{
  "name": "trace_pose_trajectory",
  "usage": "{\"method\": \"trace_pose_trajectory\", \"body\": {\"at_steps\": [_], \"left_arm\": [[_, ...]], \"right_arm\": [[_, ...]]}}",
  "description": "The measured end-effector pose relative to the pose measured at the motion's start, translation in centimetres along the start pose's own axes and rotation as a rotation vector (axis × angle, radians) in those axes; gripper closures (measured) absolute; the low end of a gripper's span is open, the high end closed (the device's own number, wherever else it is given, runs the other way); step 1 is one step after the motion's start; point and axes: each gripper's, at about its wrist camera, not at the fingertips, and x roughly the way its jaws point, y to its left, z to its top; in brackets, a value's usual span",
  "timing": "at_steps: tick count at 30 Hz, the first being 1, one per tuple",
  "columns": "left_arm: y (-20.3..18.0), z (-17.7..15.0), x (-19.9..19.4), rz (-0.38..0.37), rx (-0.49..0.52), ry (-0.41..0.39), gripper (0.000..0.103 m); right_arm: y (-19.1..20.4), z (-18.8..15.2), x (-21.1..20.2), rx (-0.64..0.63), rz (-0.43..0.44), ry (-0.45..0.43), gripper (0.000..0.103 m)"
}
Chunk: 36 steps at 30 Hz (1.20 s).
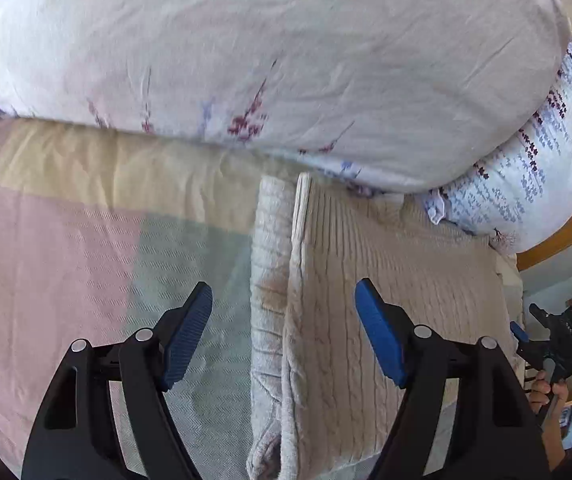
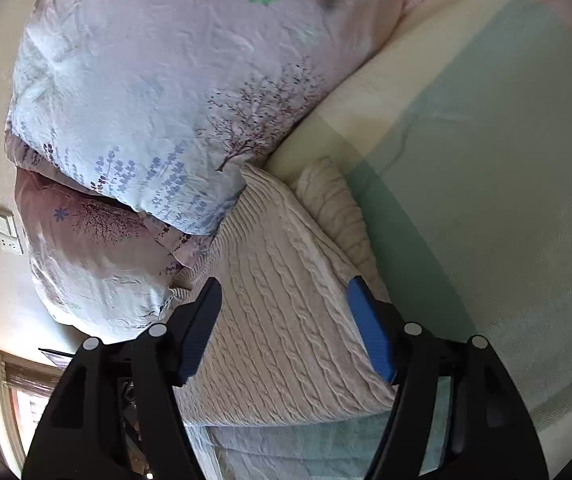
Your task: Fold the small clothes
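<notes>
A cream cable-knit sweater (image 1: 370, 280) lies folded on the bed, its far end tucked against the pillows. A sleeve (image 1: 270, 264) lies along its left side. My left gripper (image 1: 284, 300) is open and empty above the sleeve and the sweater's left edge. In the right wrist view the sweater (image 2: 278, 320) fills the middle, with the sleeve (image 2: 334, 204) on its far right side. My right gripper (image 2: 284, 296) is open and empty just above the sweater. The right gripper (image 1: 526, 330) also shows at the left view's right edge, beyond the sweater.
Two floral pillows (image 1: 270, 60) are stacked at the head of the bed (image 2: 146, 100). The sheet has pink, green and yellow blocks (image 1: 66, 248) (image 2: 506, 200). A wall switch (image 2: 4, 224) and a wooden bed frame (image 1: 566, 236) lie beyond the bed's edge.
</notes>
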Motion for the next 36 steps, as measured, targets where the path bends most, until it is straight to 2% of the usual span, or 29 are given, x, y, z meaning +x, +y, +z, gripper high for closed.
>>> {"method": "trace_pose_trajectory", "body": {"at_steps": [3,5,6,7,8,9,11,14,16,17,18,19,21,22,23,24,25,26,27,28,29,30,31,32,34,36], "left_arm": [[0.2,-0.7,2.1,-0.075,-0.043,0.054,0.032],[-0.7,-1.5,2.7,-0.073,-0.032,0.028,0.037],[-1.1,-1.7,2.9,-0.062,-0.03,0.018,0.044],[-1.3,-2.0,3.2,-0.054,-0.043,0.018,0.058],[-1.1,-2.1,3.2,-0.064,-0.083,0.012,0.067],[-0.7,-2.1,3.2,-0.109,-0.138,0.027,0.077],[-0.9,-2.3,2.6,-0.124,-0.205,0.011,0.081],[-5.7,-1.8,0.6,-0.192,-0.165,-0.029,0.083],[-11.0,-1.5,-0.1,-0.256,-0.097,-0.045,0.084],[-14.4,-1.3,-0.2,-0.31,-0.059,-0.048,0.09],[-17.7,-1.3,0.2,-0.369,-0.035,-0.044,0.09],[-21.4,-1.3,1.0,-0.431,-0.011,-0.034,0.09],[-26.7,-1.6,3.2,-0.534,0.002,-0.011,0.089],[-28.8,-1.8,4.8,-0.599,-0.006,0.024,0.087],[-30.3,-2.1,6.2,-0.675,-0.041,0.08,0.08],[-31.0,-2.4,7.3,-0.782,-0.092,0.133,0.078],[-31.1,-2.8,7.9,-0.907,-0.146,0.179,0.071],[-30.6,-2.9,7.6,-0.936,-0.16,0.181,0.038],[-29.6,-2.9,6.9,-0.894,-0.148,0.14,0.013],[-28.2,-2.9,5.8,-0.804,-0.122,0.071,0.007],[-26.7,-2.8,4.9,-0.673,-0.077,0.006,0.007],[-25.5,-2.8,4.5,-0.548,-0.04,-0.011,0.007],[-23.9,-3.0,4.7,-0.396,-0.019,0.002,0.007],[-22.8,-3.1,5.1,-0.302,-0.006,0.028,0.007],[-21.1,-4.2,6.3,-0.177,0.025,0.074,0.007],[-19.8,-5.3,7.2,-0.146,0.045,0.121,0.007]], "right_arm": [[-0.9,-0.6,-0.6,0.007,0.012,0.005,0.037],[-0.9,-0.7,-0.4,-0.004,0.015,0.015,0.034],[-1.0,-0.8,-0.6,-0.012,0.019,0.022,0.033],[-0.9,-1.0,-0.7,-0.022,0.027,0.03,0.031],[-0.8,-1.0,-0.8,-0.029,0.033,0.036,0.029],[-0.8,-1.1,-0.9,-0.038,0.042,0.046,0.029],[-0.8,-1.1,-1.1,-0.051,0.045,0.061,0.029],[-1.2,-0.5,-1.9,-0.065,0.048,0.065,0.029],[-1.5,0.3,-2.7,-0.074,0.047,0.052,0.029],[-1.8,0.9,-3.2,-0.075,0.045,0.043,0.029],[-2.1,1.5,-3.5,-0.072,0.044,0.035,0.029],[-2.3,2.3,-3.8,-0.061,0.045,0.021,0.029],[-2.4,3.5,-3.9,-0.063,0.039,-0.004,0.029],[-2.4,4.3,-3.9,-0.075,0.023,-0.013,0.029],[-2.4,5.0,-3.7,-0.078,0.012,-0.014,0.029],[-2.7,5.5,-3.6,-0.073,0.011,-0.011,0.029],[-3.0,6.1,-3.5,-0.057,0.018,-0.002,0.025],[-3.3,6.6,-3.4,-0.035,0.032,0.013,0.018],[-3.7,6.8,-3.5,-0.018,0.046,0.026,0.015],[-3.9,7.1,-3.3,0.0,0.069,0.047,0.012],[-3.9,7.2,-3.1,0.002,0.084,0.071,0.011],[-3.9,7.2,-2.9,-0.003,0.088,0.093,0.011],[-3.8,7.2,-2.3,-0.016,0.081,0.122,0.011],[-3.5,7.2,-1.7,-0.027,0.075,0.146,0.011],[-2.9,7.0,0.0,-0.047,0.054,0.206,0.011],[-2.2,6.5,1.9,-0.06,0.041,0.257,0.011]]}}
